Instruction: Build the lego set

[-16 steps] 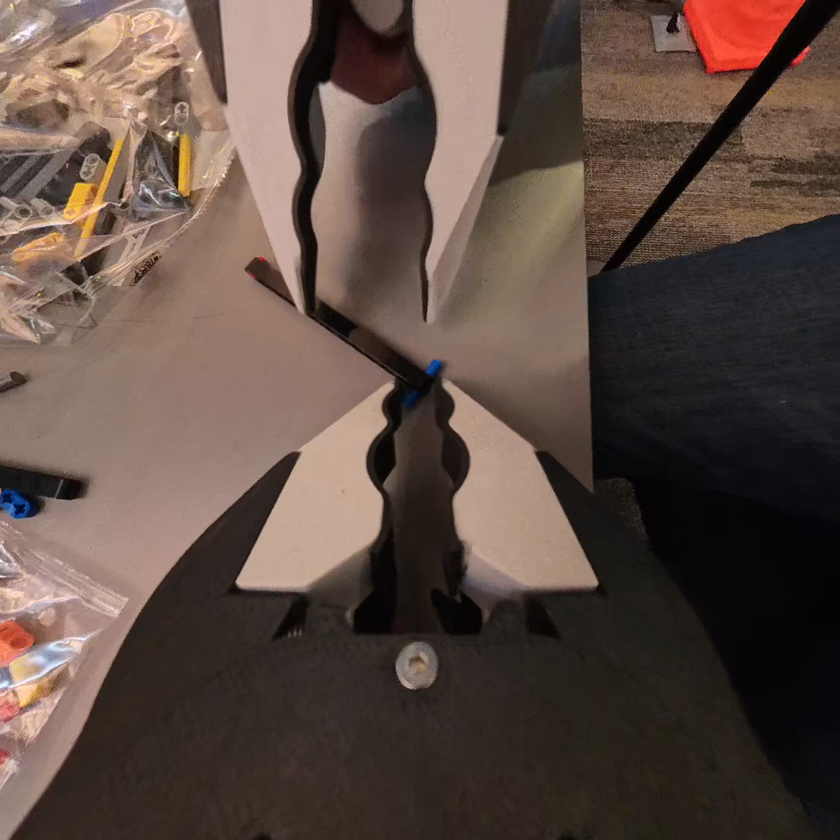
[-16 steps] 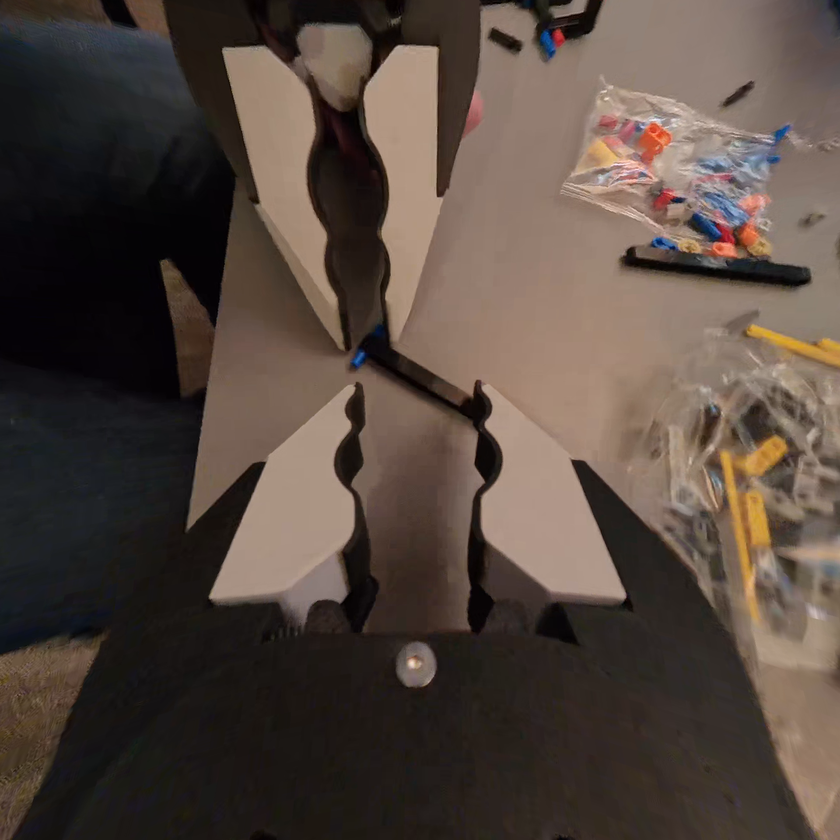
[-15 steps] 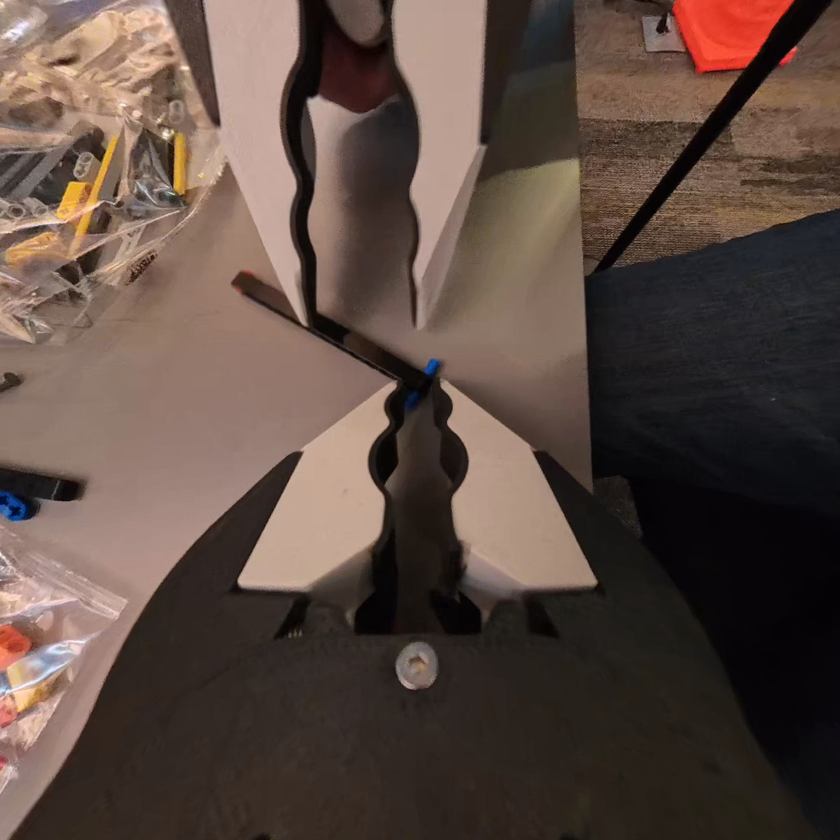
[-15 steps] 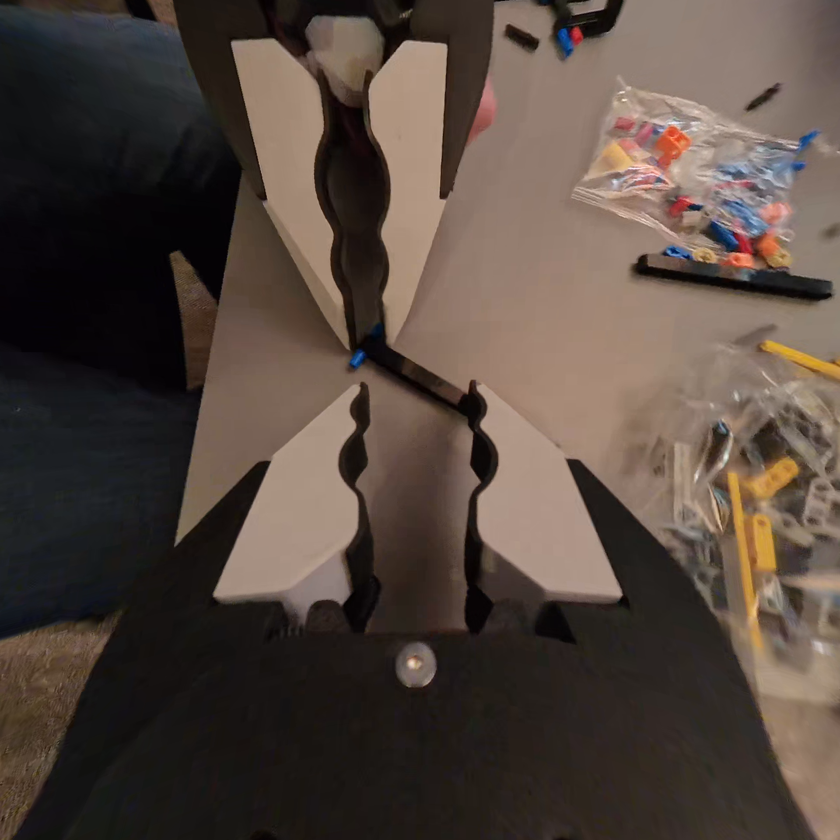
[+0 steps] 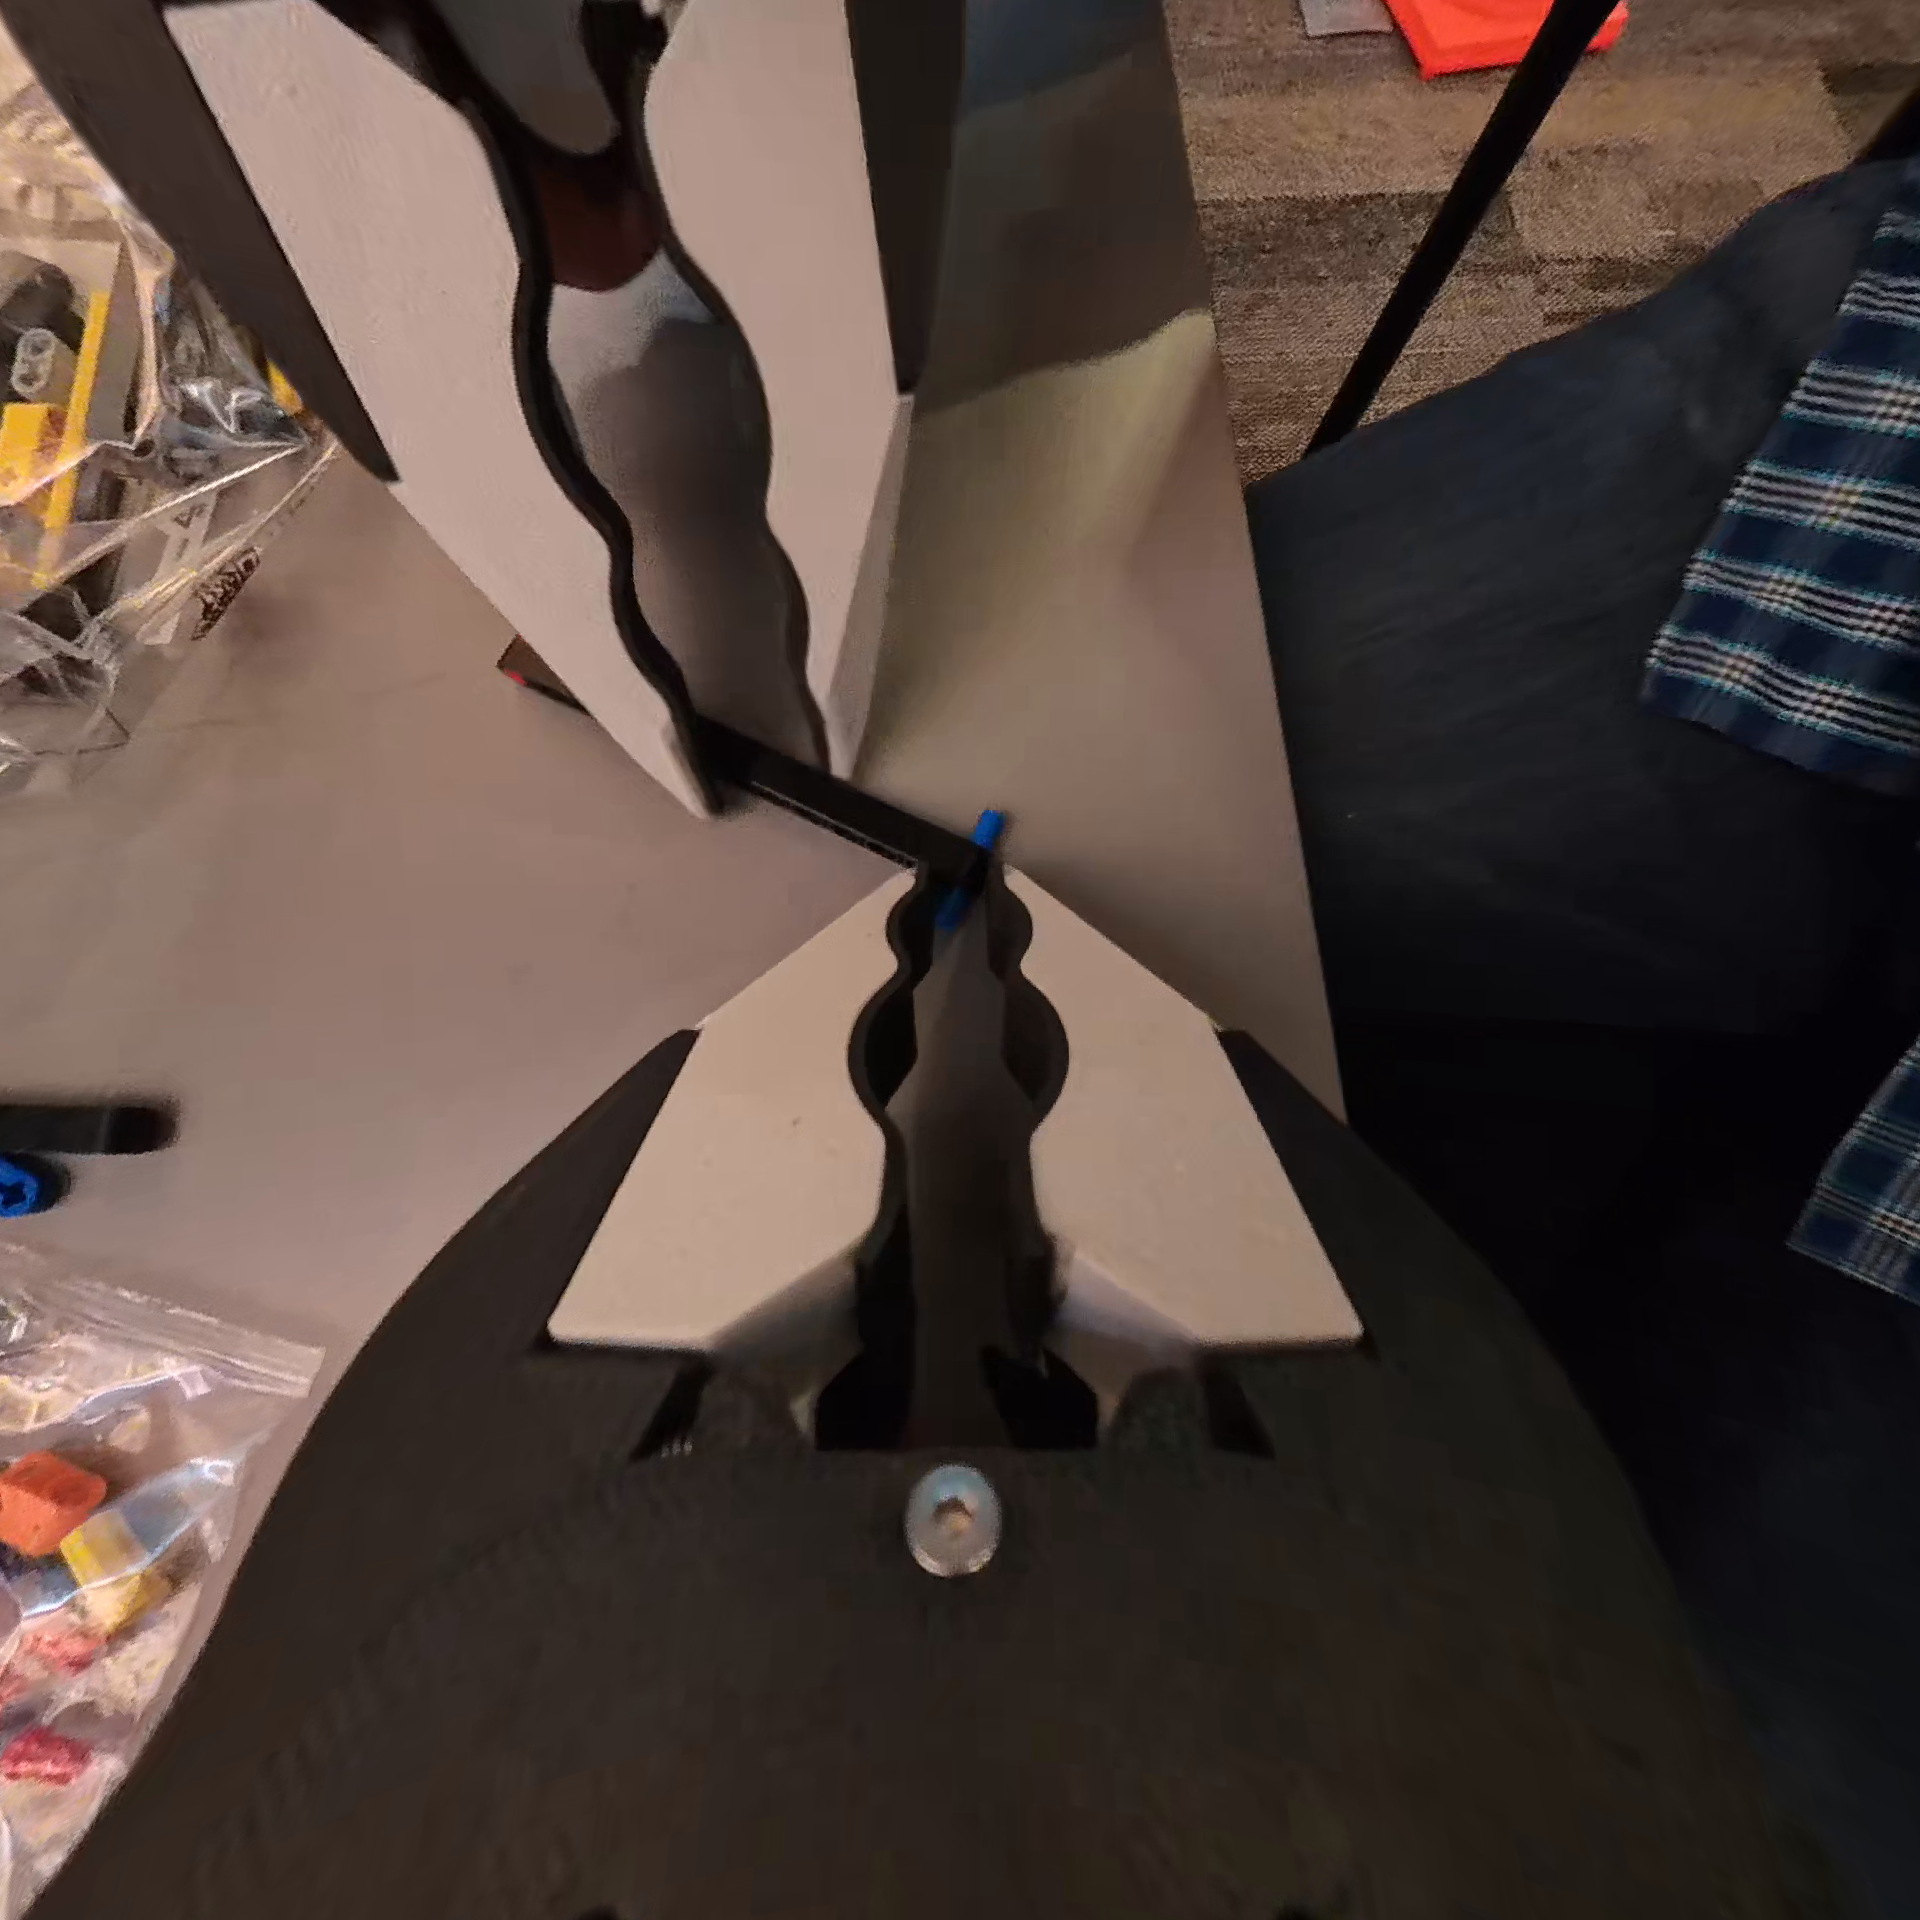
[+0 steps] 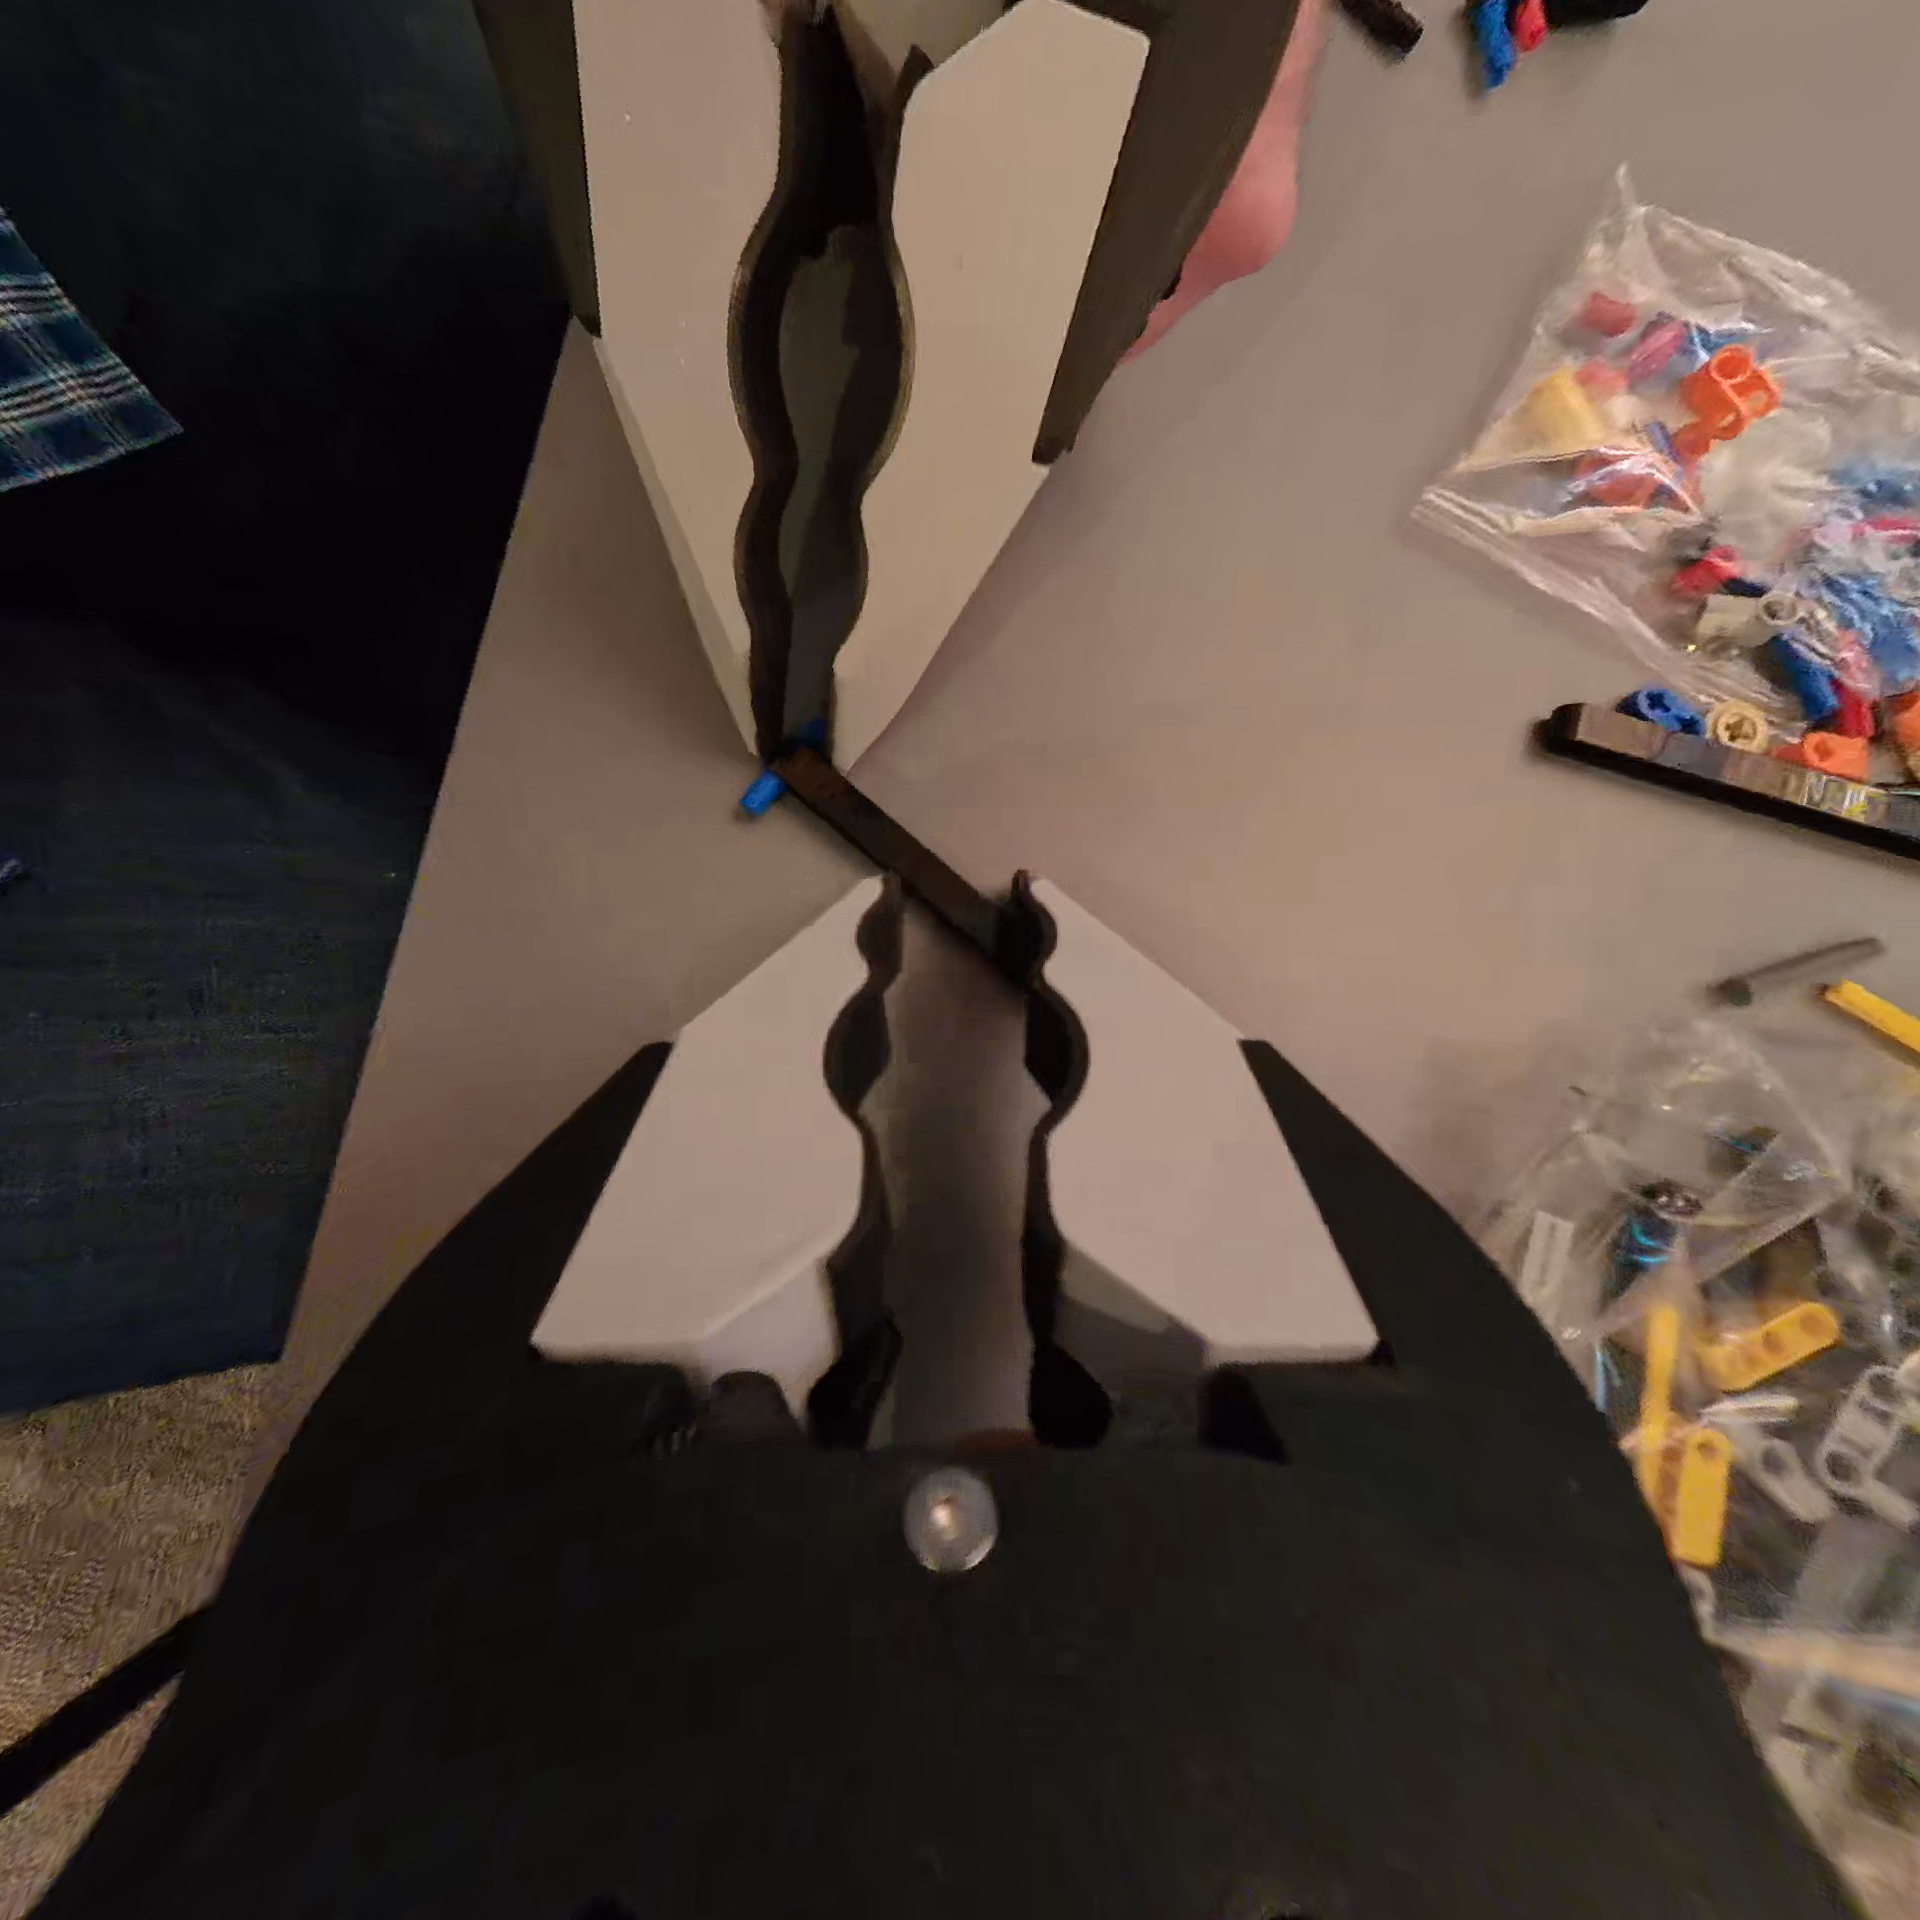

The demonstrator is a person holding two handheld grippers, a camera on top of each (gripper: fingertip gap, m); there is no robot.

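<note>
Black beam [image 5: 831, 805] pinched at its pin end by the left gripper [image 5: 951, 883], right gripper [image 6: 951, 894] spread loosely around it — any twist could pop that blue pin [image 5: 985, 828] out.

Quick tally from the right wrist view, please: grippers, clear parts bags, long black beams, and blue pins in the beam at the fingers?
Grippers: 2, left gripper and right gripper
Clear parts bags: 2, coloured-parts bag and grey-and-yellow bag
Long black beams: 2, held beam and lying beam
Blue pins: 1, blue pin
Total: 7
</note>
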